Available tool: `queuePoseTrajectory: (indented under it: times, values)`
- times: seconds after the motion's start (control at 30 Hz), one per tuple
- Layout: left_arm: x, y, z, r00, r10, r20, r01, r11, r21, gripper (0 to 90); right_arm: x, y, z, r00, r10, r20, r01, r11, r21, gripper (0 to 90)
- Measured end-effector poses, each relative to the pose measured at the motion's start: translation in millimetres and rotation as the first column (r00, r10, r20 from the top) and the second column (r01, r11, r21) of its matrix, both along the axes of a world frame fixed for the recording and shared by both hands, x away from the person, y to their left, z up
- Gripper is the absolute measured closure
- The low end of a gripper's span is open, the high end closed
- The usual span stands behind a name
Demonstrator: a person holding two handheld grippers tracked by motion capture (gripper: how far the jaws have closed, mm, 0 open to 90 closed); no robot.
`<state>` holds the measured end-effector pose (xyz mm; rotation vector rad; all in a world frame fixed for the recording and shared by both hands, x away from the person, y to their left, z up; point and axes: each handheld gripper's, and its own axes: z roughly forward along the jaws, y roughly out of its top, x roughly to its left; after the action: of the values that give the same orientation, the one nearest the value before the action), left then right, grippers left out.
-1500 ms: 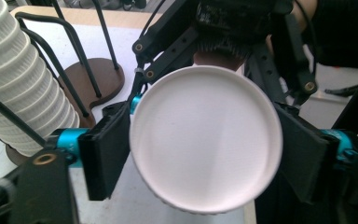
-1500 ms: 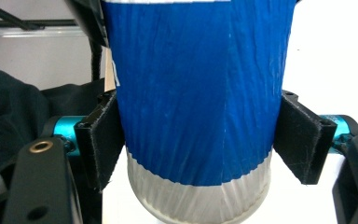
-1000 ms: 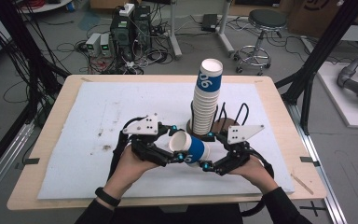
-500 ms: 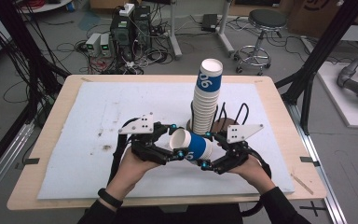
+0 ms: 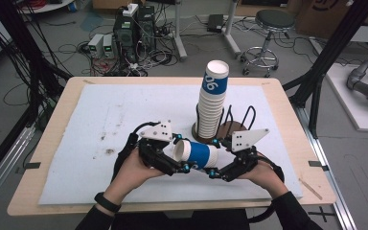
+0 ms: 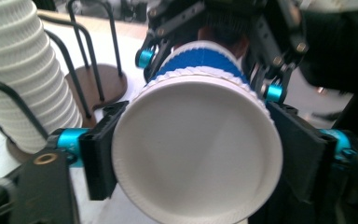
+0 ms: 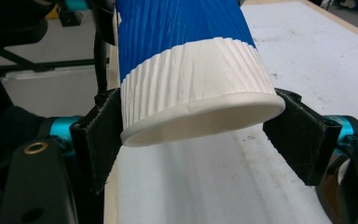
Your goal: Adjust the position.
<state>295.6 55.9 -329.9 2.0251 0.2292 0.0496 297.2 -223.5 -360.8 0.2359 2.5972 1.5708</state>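
A white and blue paper cup [image 5: 199, 154] lies level in the air between my two grippers, low over the mat. My left gripper [image 5: 181, 153] holds its open mouth end. In the left gripper view both pads touch the cup [image 6: 196, 154] at its rim, and these jaws have just been opening a little. My right gripper [image 5: 214, 158] is at the base end. In the right gripper view the ribbed white base of the cup [image 7: 191, 79] sits between the pads, which have just been closing and now touch it on both sides.
A tall stack of paper cups [image 5: 212, 105] stands in a black wire holder [image 5: 235, 125] on a round wooden base, just behind the grippers. A white mat [image 5: 100, 120] covers the wooden table [image 5: 287, 115]. The stack of paper cups [image 6: 23, 70] is close at the left.
The right gripper's jaws have closed in around the cup's base end. The cup has shifted slightly toward the right gripper. Both hands have hardly moved.
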Motion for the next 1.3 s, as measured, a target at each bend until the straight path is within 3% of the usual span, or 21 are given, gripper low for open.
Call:
queuePoseTrajectory:
  times: [0.1,0.2,0.3,0.47,0.67,0.8,0.93,1.0,1.03,1.07,1.1,1.13,1.23,1.27,1.3]
  values:
    - [1.8,2.1,-2.1,0.9998,-0.021,-0.007,0.021,0.9997,-0.014,28.6,-0.7,0.5,-0.4,1.0000,0.007,-0.006,-0.007,0.9998,-0.017,21.8]
    - [3.0,3.4,-3.8,0.9995,-0.031,-0.007,0.031,0.9986,-0.042,28.8,-0.4,-0.4,0.6,1.0000,-0.008,-0.005,0.008,0.9999,0.014,17.6]
    - [4.1,7.0,-6.6,0.9993,-0.037,0.009,0.038,0.9893,-0.141,29.1,0.9,-6.5,3.5,0.9997,-0.012,-0.019,0.014,0.9968,0.079,17.1]
    - [5.2,12.2,-9.7,0.9993,-0.038,0.008,0.038,0.9702,-0.239,29.2,2.9,-14.7,7.6,0.9981,-0.022,-0.057,0.031,0.9854,0.167,14.9]
    - [7.4,15.3,-13.2,0.9982,-0.060,0.000,0.057,0.9465,-0.318,29.3,2.6,-12.0,7.0,0.9964,-0.008,-0.085,0.026,0.9759,0.217,14.9]
    - [7.7,14.1,-15.6,0.9975,-0.070,0.004,0.067,0.9410,-0.332,29.3,1.9,-8.7,7.2,0.9955,0.000,-0.095,0.023,0.9689,0.247,15.0]
    - [7.5,12.5,-16.1,0.9971,-0.075,-0.011,0.068,0.9472,-0.313,29.2,2.5,-7.8,6.5,0.9950,0.014,-0.099,0.009,0.9716,0.237,18.2]
    - [8.1,11.7,-15.0,0.9959,-0.084,-0.034,0.071,0.9563,-0.284,29.2,2.3,-8.9,7.0,0.9963,0.023,-0.083,-0.003,0.9722,0.234,19.7]
    - [8.1,11.7,-15.0,0.9959,-0.084,-0.034,0.071,0.9563,-0.284,29.2,2.3,-8.9,7.0,0.9963,0.023,-0.083,-0.003,0.9722,0.234,19.7]
    - [8.0,10.5,-13.6,0.9949,-0.091,-0.044,0.078,0.9681,-0.238,28.8,2.2,-10.0,7.7,0.9973,0.030,-0.067,-0.014,0.9739,0.227,20.3]
    - [7.6,9.5,-13.1,0.9945,-0.091,-0.052,0.077,0.9737,-0.214,28.5,2.0,-10.1,7.9,0.9974,0.032,-0.064,-0.017,0.9750,0.222,20.4]
    - [7.6,9.5,-13.1,0.9945,-0.091,-0.052,0.077,0.9737,-0.214,27.4,1.8,-10.1,8.0,0.9975,0.034,-0.062,-0.021,0.9772,0.211,21.5]
    - [5.3,5.8,-8.9,0.9959,-0.084,-0.032,0.080,0.9896,-0.120,26.0,0.9,-9.3,8.7,0.9980,0.039,-0.049,-0.030,0.9848,0.171,22.2]
    - [5.3,5.8,-8.9,0.9959,-0.084,-0.032,0.080,0.9896,-0.120,25.7,0.3,-8.7,9.0,0.9982,0.038,-0.047,-0.030,0.9869,0.158,22.2]
    - [4.0,4.1,-7.7,0.9963,-0.083,-0.022,0.081,0.9930,-0.086,24.8,0.3,-8.3,9.1,0.9985,0.039,-0.038,-0.033,0.9881,0.150,22.2]
